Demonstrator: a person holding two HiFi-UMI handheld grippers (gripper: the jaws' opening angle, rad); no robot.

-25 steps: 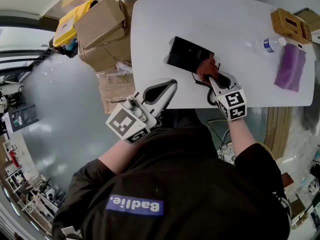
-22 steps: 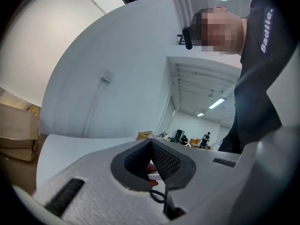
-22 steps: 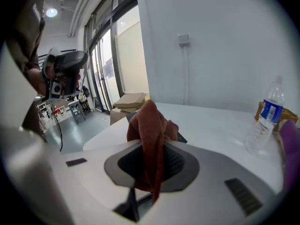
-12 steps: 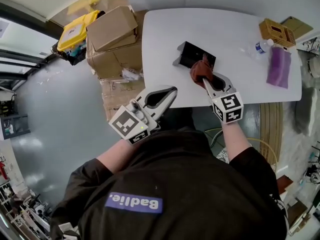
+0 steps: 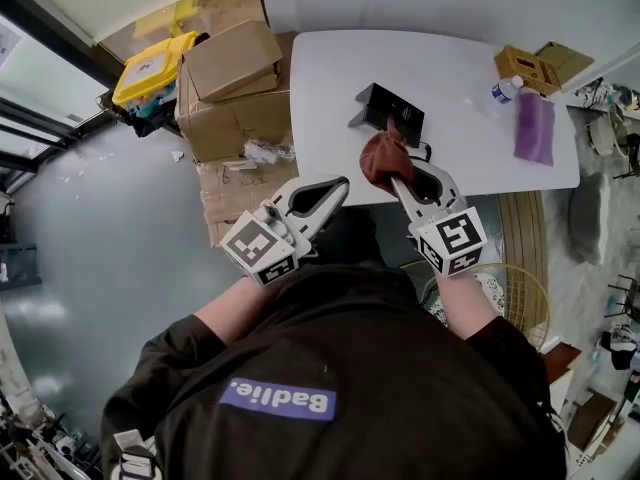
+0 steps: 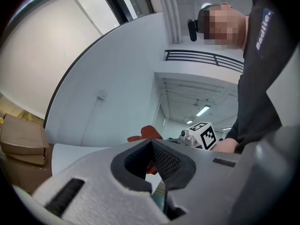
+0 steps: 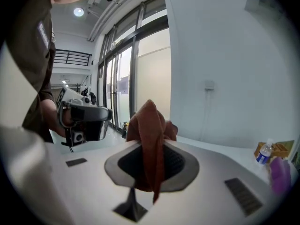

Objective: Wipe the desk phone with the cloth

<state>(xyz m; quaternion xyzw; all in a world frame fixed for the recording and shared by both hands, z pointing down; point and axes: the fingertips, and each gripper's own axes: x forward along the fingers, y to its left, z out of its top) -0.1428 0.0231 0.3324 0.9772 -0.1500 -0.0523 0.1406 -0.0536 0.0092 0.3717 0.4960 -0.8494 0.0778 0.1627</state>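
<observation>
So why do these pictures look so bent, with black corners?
Head view: the wide lens curves everything round the white table. Left gripper view: black corners ring a round image; the mosaic patch was added afterwards. Right gripper view: same dark rim, windows wash out pale, the cloth between the jaws slightly soft.

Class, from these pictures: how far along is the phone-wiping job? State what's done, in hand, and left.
Done: the cloth was on the desk phone a second ago, so wiping seems begun. In hand: the right gripper clamps the cloth in its jaws, now lifted off the phone. Left: perhaps another pass, then setting it down. The left gripper is shut, empty.
</observation>
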